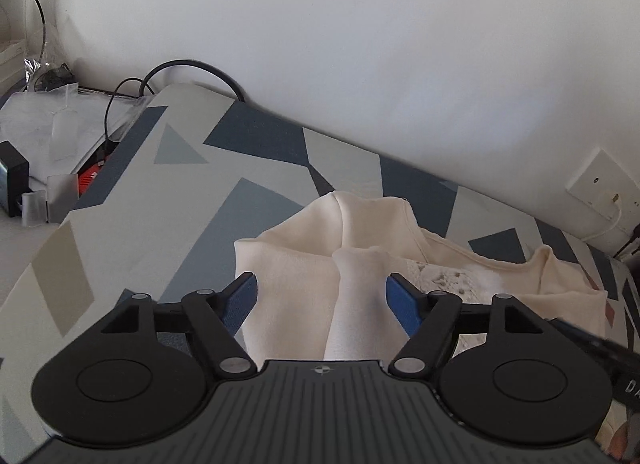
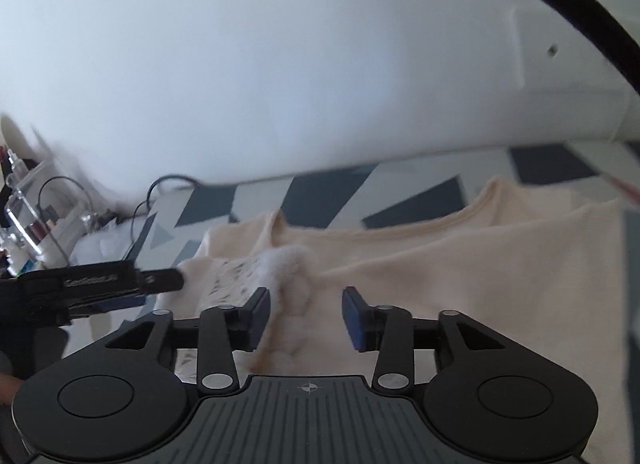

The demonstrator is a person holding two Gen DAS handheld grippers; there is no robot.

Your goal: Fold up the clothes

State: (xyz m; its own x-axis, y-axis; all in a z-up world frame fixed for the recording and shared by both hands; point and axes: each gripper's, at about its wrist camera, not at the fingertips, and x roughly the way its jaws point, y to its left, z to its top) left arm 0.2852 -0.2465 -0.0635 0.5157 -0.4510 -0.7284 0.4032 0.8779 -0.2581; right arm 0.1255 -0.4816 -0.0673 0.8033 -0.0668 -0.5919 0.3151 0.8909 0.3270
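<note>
Left gripper point(image 1: 322, 298) jaws spread, raised cream shirt point(image 1: 368, 240) fold between pads, untouched. Right gripper point(image 2: 306, 314) likewise released. Shirt on patterned bed point(image 1: 132, 223), neckline toward wall.

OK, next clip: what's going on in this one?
A person is folding a cream shirt on a surface with a blue-grey geometric cover, working a hand-held gripper in each hand. The left hand-held gripper is open, with a raised ridge of fabric running between its fingers. The right hand-held gripper is also open over a bunched part near the shirt's middle. The shirt is still crumpled, not yet neatly folded.
</note>
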